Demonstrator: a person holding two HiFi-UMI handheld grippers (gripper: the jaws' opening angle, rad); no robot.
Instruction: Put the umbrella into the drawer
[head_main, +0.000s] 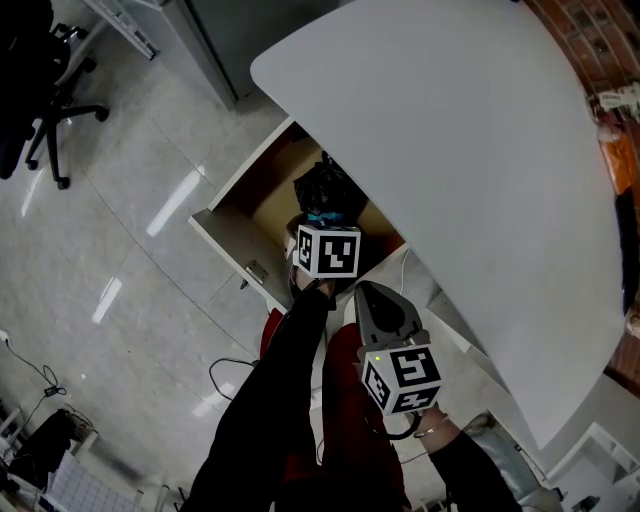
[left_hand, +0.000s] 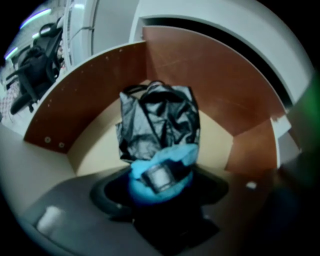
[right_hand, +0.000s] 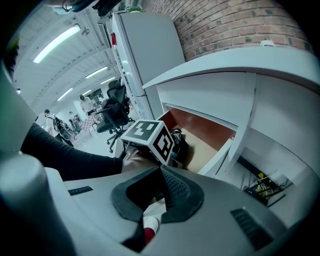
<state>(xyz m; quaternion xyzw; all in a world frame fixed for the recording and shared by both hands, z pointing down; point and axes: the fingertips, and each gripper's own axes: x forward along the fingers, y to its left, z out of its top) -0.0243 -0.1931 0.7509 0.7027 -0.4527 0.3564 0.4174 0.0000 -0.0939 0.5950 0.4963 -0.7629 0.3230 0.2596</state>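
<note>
Left tongs wide open, umbrella propped in the drawer with its blue end at their tips, right tongs shut and empty behind the left; risk: a pad likely snags loose fabric on pull-back, dragging it out.

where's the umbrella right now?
The umbrella sits inside the open drawer under the white desk top, at the centre of the head view. Its blue end is nearest the left gripper, whose jaws stand apart.
</note>
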